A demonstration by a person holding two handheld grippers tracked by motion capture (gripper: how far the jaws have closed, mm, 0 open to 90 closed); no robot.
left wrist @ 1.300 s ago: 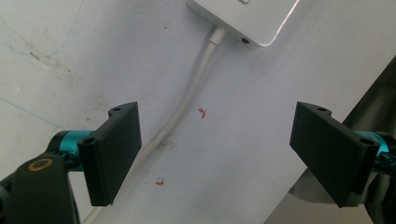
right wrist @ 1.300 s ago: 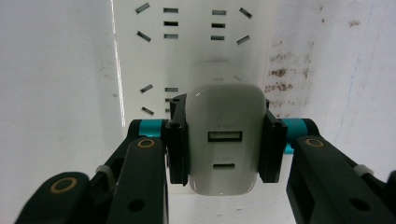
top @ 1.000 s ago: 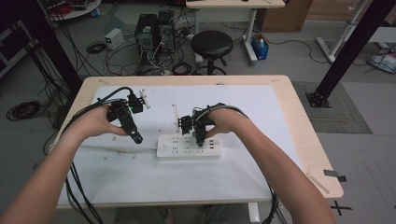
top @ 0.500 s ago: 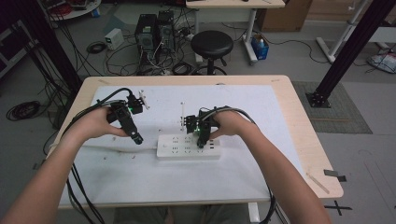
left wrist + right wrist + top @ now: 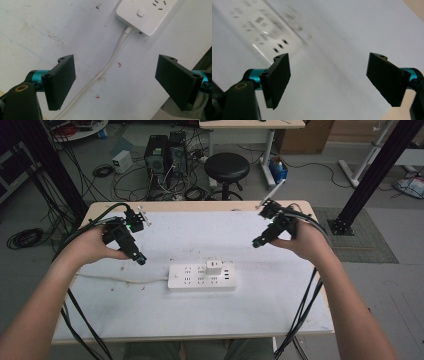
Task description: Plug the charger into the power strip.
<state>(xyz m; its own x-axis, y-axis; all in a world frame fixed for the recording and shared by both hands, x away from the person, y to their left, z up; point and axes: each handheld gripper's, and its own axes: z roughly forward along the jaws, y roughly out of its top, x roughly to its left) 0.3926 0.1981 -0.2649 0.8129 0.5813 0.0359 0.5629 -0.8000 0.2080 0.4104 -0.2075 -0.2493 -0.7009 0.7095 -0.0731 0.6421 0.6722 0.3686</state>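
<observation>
On the near half of the white-covered worktop (image 5: 150, 330), a white power strip (image 5: 200, 276) is laid flat, its long side running across the worktop, with a small white plug adapter (image 5: 214, 267) seated upright in one of its sockets. A white cord (image 5: 122, 280) is led from the strip's left end toward the worktop's left edge; in the left gripper view the same cord (image 5: 110, 62) is seen passing between the jaws, untouched, with the strip's button end (image 5: 146, 15) above. To the left of the strip, well apart from it, the left hand-held gripper (image 5: 140, 259) is held above the worktop, angled down toward the strip, jaws spread wide and nothing gripped. Farther back and to the right, the right hand-held gripper (image 5: 256, 242) is held clear of the strip, pointing down and leftward; its jaws have just been opening, stand wide, and carry nothing, only blurred white worktop surface being seen between them in the right gripper view. Beyond the far edge of the worktop, a black round stool (image 5: 226, 167) and two dark computer towers (image 5: 162, 152) amid loose cables are set on the floor.
</observation>
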